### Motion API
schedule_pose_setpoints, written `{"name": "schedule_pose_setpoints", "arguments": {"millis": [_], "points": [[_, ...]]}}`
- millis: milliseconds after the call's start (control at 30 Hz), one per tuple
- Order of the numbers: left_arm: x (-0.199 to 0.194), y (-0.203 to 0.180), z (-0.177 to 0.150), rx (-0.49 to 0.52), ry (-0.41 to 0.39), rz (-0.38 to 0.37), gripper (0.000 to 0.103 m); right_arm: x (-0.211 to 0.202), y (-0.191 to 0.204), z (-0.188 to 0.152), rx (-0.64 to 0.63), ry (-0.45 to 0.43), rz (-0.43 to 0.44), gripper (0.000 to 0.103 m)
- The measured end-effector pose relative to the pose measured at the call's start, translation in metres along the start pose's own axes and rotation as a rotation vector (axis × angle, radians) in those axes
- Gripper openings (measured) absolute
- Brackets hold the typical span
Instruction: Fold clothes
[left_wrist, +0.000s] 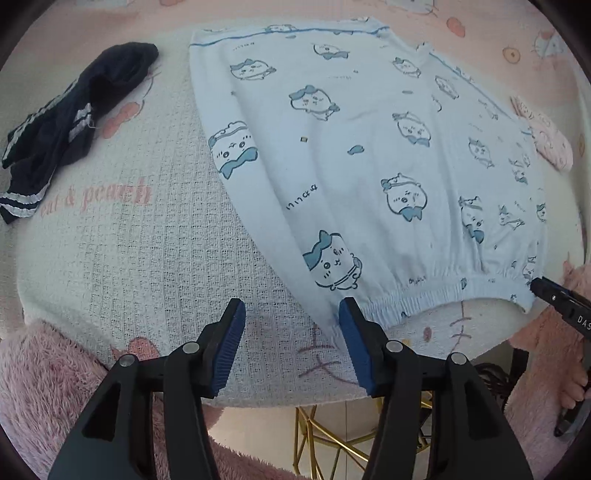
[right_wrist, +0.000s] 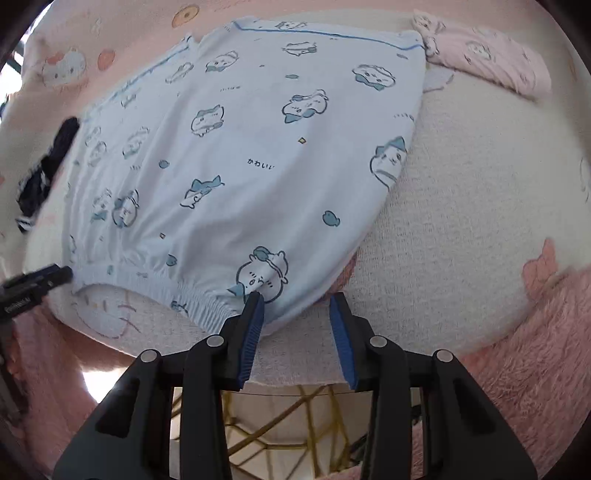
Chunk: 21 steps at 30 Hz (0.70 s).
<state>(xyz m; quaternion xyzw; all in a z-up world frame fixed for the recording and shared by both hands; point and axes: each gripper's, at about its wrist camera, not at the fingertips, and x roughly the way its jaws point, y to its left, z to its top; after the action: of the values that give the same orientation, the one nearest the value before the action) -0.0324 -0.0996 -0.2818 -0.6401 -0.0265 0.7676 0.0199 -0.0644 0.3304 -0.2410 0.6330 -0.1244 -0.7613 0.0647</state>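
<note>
1. The left tool (left_wrist: 291, 314) is released, nothing between its blue pads, at the waistband's corner.
2. The right tool (right_wrist: 297, 301) stands parted over the other waistband corner, not pinching it.
3. The pale blue shorts (left_wrist: 369, 147) lie flat on the tabletop (left_wrist: 147, 258), printed with cartoon cats and "かわいい".
4. At ten o'clock lies a dark striped garment (left_wrist: 74, 110); the cover reads "cat & peach".
</note>
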Motion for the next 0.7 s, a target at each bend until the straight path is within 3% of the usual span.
{"name": "schedule_pose_setpoints", "arguments": {"millis": [133,200,267,300,400,533,700], "points": [[-0.015,0.008,-0.005,0.008,-0.033,-0.015,0.055,-0.002,-0.018,-0.002,0.103,0.046,0.150,0.038],[-0.007,-0.011,0.013,0.017,-0.032,-0.018,0.055,0.006,-0.022,-0.007,0.152,0.096,0.236,0.038],[-0.005,-0.015,0.008,0.019,-0.023,-0.015,0.055,0.014,-0.021,-0.010,0.183,0.122,0.277,0.040],[-0.005,-0.014,0.005,0.018,-0.023,-0.021,0.055,0.017,-0.018,-0.007,0.183,0.115,0.276,0.039],[-0.008,-0.035,0.009,0.009,-0.023,-0.042,0.055,0.034,0.001,0.012,0.172,0.080,0.262,0.008],[0.000,-0.049,0.012,-0.011,-0.033,-0.061,0.055,0.017,0.023,0.028,0.066,0.006,0.219,0.006],[-0.008,-0.026,-0.002,-0.047,-0.028,-0.095,0.055,0.014,0.081,0.070,-0.117,-0.027,0.209,0.006]]}}
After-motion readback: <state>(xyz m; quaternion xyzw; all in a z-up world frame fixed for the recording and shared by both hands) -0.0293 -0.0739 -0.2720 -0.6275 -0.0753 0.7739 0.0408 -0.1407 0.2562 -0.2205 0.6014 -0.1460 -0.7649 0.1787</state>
